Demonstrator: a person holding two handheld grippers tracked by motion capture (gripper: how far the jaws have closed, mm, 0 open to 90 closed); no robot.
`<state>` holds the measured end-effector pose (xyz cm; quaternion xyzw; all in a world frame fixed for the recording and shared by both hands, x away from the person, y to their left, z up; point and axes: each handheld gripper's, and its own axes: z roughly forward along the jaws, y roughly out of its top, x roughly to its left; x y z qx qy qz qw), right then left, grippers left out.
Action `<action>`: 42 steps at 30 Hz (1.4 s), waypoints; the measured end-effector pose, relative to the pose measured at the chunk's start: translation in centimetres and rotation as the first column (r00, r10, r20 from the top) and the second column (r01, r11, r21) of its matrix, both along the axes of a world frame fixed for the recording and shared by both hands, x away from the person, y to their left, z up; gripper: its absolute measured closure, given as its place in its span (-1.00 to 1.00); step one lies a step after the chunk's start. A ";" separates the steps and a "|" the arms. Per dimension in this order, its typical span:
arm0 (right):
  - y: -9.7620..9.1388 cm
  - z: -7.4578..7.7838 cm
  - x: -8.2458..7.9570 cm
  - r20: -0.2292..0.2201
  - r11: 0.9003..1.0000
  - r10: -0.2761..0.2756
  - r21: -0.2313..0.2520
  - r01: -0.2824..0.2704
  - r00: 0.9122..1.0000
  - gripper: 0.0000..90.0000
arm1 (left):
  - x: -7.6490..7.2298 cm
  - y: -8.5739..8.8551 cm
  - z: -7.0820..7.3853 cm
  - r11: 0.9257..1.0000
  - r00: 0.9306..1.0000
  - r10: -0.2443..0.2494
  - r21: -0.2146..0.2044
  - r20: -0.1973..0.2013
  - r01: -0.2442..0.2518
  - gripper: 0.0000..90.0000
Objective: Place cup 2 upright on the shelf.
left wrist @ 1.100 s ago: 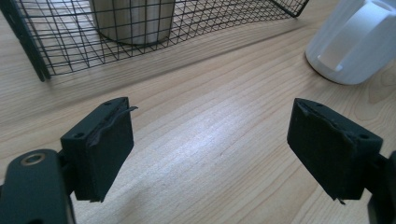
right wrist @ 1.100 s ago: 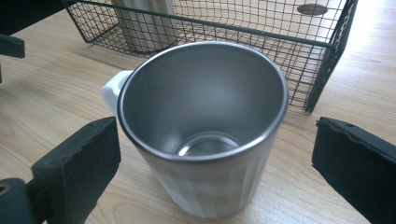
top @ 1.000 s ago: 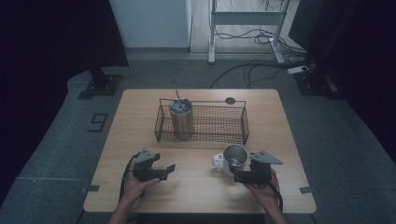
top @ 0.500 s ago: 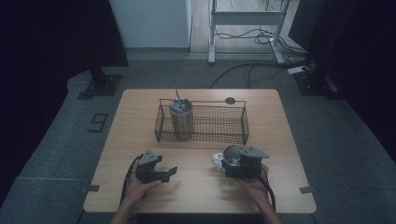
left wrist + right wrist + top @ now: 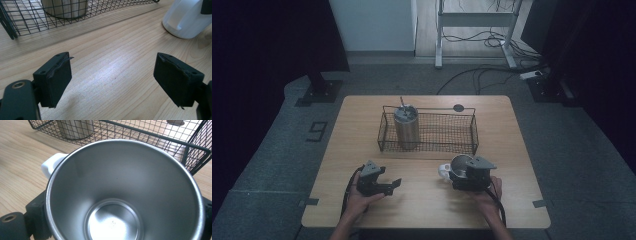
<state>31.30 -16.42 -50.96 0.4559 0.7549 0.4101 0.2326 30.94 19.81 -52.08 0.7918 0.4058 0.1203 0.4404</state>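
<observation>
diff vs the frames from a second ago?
The right gripper slid left along the table's near edge, so the white mug now sits between its jaws. The left gripper, open and holding nothing, stayed put, as did the wire basket and the tumbler in it.

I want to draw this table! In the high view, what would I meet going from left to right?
Black left claw → tall steel tumbler with a straw → white mug with shiny steel inside.

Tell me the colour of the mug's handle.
White; the mug itself is bare steel inside. The handle shows best in the right gripper view.
</observation>
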 end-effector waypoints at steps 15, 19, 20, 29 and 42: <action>-0.7 2.5 -0.8 0.034 1.000 0.004 0.029 -0.005 0.999 -0.84 | 0.0 0.2 0.0 1.000 1.000 0.007 -0.005 -0.006 -0.007 -0.66; -0.8 3.6 -0.8 0.038 0.999 0.010 0.038 -0.011 0.999 -0.84 | 0.0 0.2 0.1 1.000 1.000 0.006 -0.006 -0.007 -0.006 -0.66; -0.8 3.9 -0.8 0.041 0.999 0.010 0.042 -0.012 0.999 -0.84 | 0.0 0.2 0.1 1.000 1.000 0.007 -0.006 -0.007 -0.007 -0.66; -0.8 6.3 -0.2 0.059 0.997 0.024 0.074 -0.028 0.998 -0.84 | 0.0 0.3 0.1 1.000 1.000 0.007 -0.010 -0.008 -0.007 -0.66; -0.2 8.6 0.7 0.079 0.996 0.037 0.082 -0.043 0.996 -0.84 | 0.0 0.2 -0.1 1.000 1.000 0.007 -0.004 -0.011 -0.007 -0.66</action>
